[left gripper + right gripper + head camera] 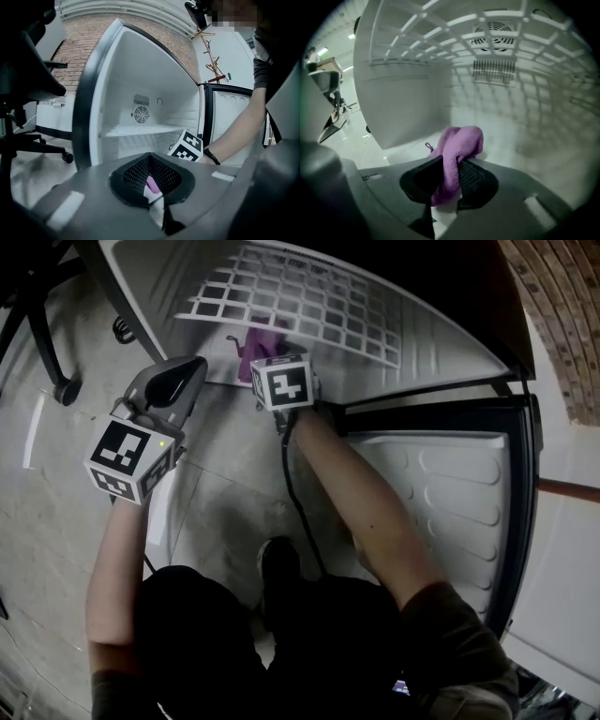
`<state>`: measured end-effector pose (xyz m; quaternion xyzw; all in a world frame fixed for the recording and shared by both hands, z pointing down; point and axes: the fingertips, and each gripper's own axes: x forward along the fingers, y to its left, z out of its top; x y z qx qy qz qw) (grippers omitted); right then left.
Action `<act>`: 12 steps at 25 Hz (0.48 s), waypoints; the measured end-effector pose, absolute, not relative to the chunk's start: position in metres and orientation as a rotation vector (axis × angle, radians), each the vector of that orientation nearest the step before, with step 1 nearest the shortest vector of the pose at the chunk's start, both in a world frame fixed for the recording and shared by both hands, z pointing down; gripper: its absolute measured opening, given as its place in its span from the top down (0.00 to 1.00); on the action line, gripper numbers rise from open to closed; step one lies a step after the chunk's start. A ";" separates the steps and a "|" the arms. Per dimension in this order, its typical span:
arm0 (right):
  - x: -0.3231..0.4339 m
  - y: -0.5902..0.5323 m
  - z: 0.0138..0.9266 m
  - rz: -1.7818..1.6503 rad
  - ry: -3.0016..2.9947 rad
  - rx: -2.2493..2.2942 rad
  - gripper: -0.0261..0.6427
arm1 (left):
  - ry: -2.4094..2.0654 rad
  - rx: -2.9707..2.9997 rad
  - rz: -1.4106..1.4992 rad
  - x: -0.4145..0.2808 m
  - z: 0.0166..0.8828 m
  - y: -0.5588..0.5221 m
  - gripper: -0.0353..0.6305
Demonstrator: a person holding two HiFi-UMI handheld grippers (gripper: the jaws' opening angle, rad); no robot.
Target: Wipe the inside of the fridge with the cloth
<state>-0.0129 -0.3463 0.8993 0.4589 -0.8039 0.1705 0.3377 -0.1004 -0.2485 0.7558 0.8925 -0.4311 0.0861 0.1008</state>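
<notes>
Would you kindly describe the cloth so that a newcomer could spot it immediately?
Find the open white fridge with its wire shelf. Beneath that shelf, the right gripper is shut on the cloth. It is the only purple thing amid white walls.

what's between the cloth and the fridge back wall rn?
Nothing: right gripper view shows bare white fridge floor from the purple cloth, clamped in the right hand-held gripper, to the back wall. The wire shelf sits overhead.
</notes>
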 end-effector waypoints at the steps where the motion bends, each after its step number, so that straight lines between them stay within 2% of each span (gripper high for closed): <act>1: 0.000 -0.346 0.900 0.449 -2.068 1.222 0.85 | -1.249 2.646 0.254 -0.091 0.757 -0.249 0.92; 7: 0.081 -0.335 0.903 0.540 -1.869 1.433 0.85 | -1.106 2.711 0.241 -0.036 0.759 -0.255 0.92; 12: 0.117 -0.331 0.901 0.689 -1.792 1.598 0.84 | -1.034 2.754 0.234 -0.004 0.761 -0.258 0.92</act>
